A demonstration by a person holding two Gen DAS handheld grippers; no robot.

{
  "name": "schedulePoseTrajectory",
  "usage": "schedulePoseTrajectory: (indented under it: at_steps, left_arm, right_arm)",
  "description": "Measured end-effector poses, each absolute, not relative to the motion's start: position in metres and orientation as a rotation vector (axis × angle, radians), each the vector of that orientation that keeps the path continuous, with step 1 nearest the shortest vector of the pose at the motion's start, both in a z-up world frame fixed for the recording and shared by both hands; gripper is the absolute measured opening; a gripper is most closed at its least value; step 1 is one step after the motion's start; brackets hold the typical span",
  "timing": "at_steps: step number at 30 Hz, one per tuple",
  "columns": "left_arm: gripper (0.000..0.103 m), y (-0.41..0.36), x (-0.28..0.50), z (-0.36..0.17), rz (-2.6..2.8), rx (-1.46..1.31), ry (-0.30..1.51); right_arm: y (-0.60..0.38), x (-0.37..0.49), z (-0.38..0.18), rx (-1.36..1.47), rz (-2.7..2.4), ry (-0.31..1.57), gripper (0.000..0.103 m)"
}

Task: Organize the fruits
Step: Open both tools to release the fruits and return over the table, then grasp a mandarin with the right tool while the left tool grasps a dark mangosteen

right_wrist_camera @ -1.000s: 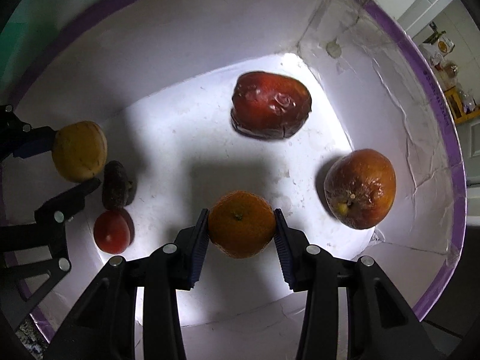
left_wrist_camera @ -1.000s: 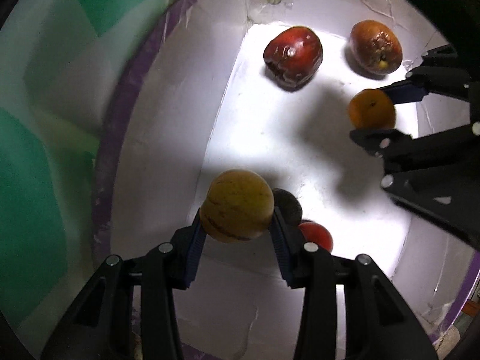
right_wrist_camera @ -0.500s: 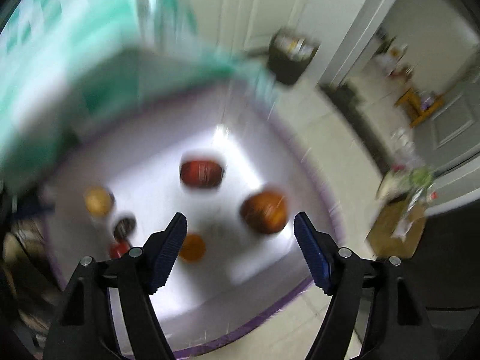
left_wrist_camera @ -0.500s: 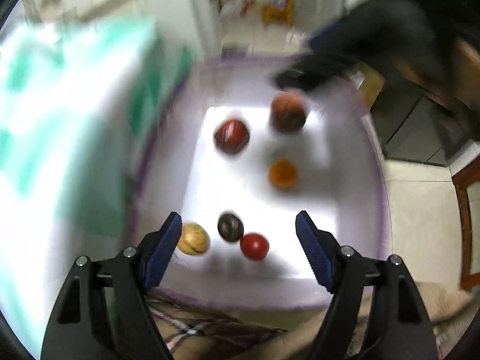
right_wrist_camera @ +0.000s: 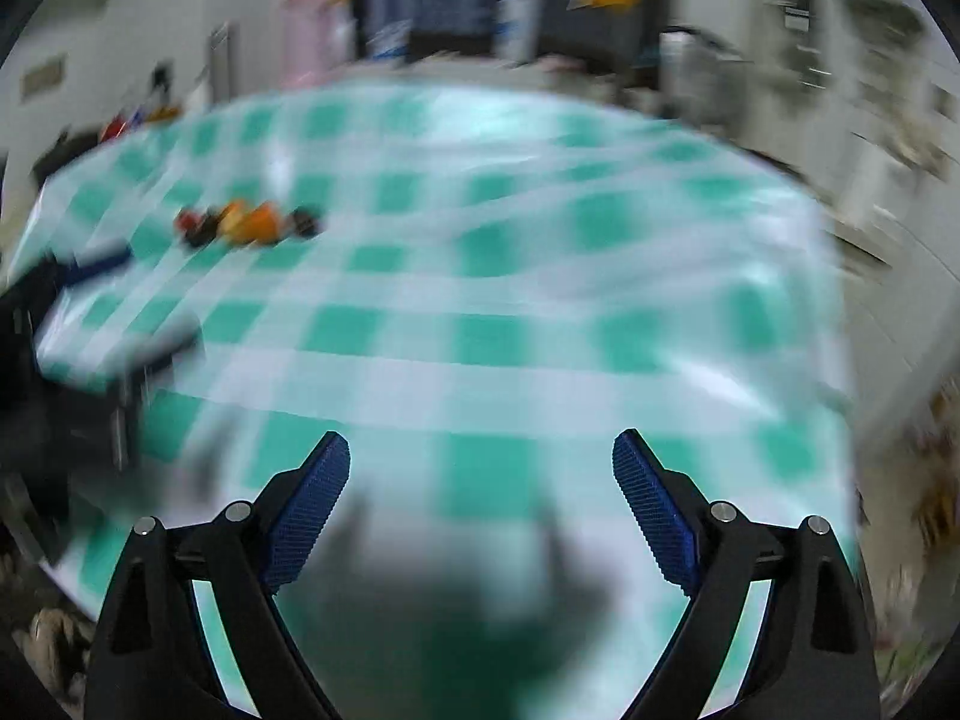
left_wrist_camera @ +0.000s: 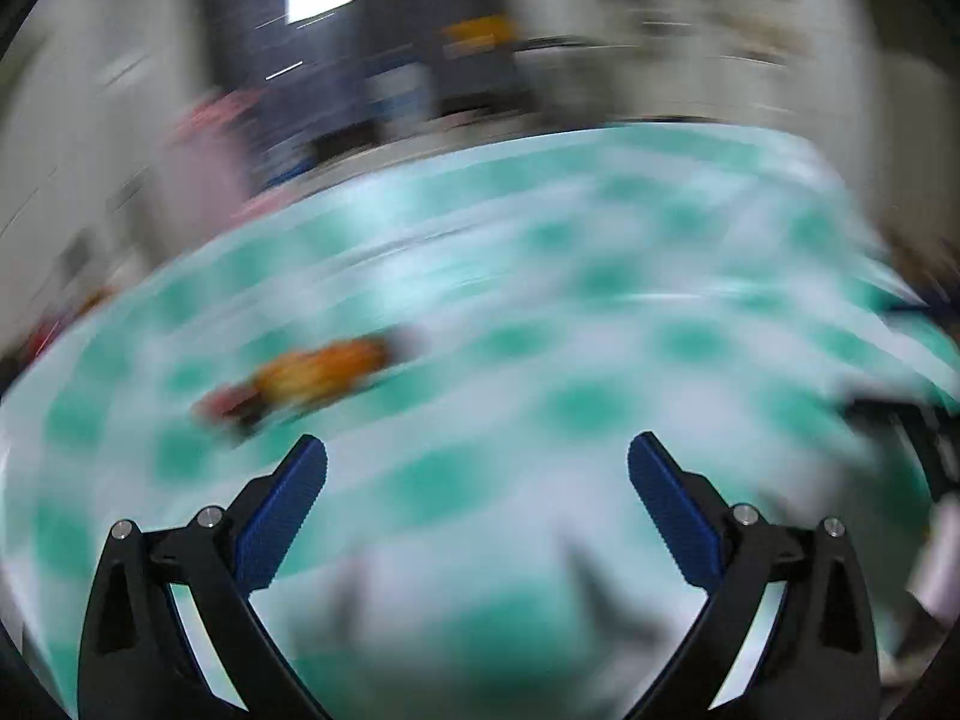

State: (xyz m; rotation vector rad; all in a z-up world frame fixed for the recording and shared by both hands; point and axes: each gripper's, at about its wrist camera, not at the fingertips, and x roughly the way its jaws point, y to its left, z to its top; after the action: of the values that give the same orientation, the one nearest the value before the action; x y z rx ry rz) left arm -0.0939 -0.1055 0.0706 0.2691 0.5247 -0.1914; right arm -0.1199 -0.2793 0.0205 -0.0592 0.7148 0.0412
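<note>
Both the left gripper (left_wrist_camera: 477, 456) and the right gripper (right_wrist_camera: 480, 453) are wide apart with nothing between them. The fruits (right_wrist_camera: 246, 222) (very blurred) lie on the checked cloth (right_wrist_camera: 540, 300), toward its far left.

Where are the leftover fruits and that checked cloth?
fruits (right_wrist_camera: 246, 222), right wrist view, middle of the blurred cluster.
checked cloth (right_wrist_camera: 528, 276), right wrist view, bare middle.
</note>
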Motion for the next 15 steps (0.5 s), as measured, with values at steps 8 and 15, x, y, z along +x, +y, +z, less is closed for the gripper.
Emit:
schedulePoseTrajectory:
  at_steps: [8, 15]
  left_arm:
    - [0.101, 0.043, -0.04, 0.067, 0.067, -0.068, 0.641]
    - [0.101, 0.053, -0.035, 0.041, 0.084, -0.126, 0.731]
  right_arm:
    - [-0.161, 0.025, -0.003, -0.042, 0.222, 0.842, 0.079]
    - [-0.079, 0.116, -0.017, -0.153, 0.265, 0.875, 0.065]
